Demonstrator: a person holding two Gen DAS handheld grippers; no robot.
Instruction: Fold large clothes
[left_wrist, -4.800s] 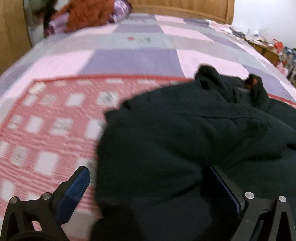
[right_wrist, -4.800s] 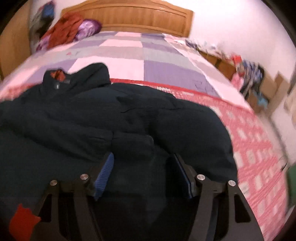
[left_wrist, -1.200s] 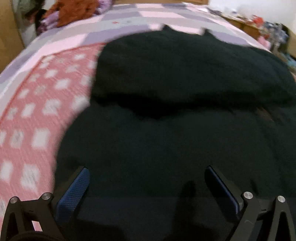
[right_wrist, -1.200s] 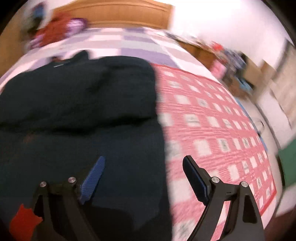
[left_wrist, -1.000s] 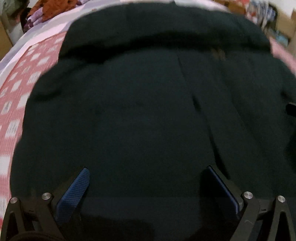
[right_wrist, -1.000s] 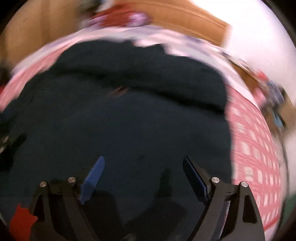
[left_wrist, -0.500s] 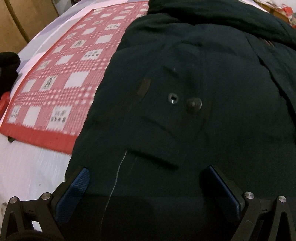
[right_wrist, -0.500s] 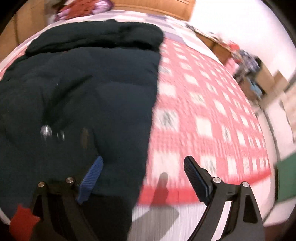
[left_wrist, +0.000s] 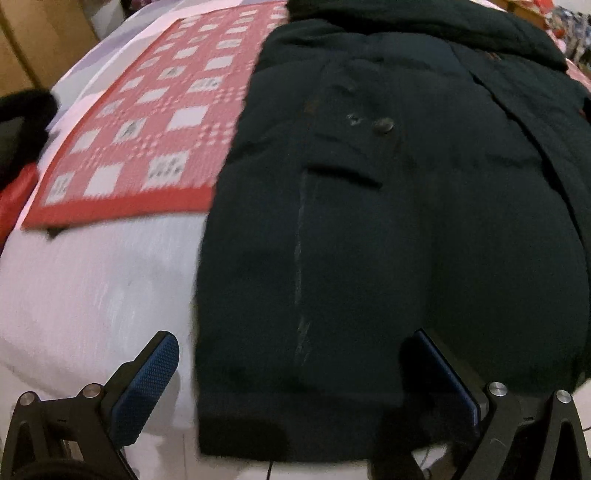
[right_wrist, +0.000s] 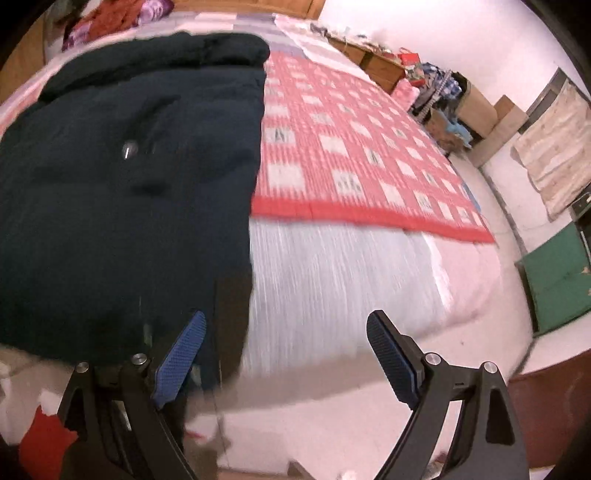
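Right wrist alone shows a green cushion (right_wrist: 557, 273); both hand-held grippers gape empty.

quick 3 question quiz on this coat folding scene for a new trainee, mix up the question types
1. True or false: the left claw is shut on the dark coat.
2. Which surface lies under the coat's near hem? A) the white sheet B) a wooden floor C) a green mat
3. Fill in: the red cloth beside the coat has a pattern of white ____.

Key
1. False. Both blue pads stand wide apart over the hem, and the right claw is open too.
2. A
3. squares
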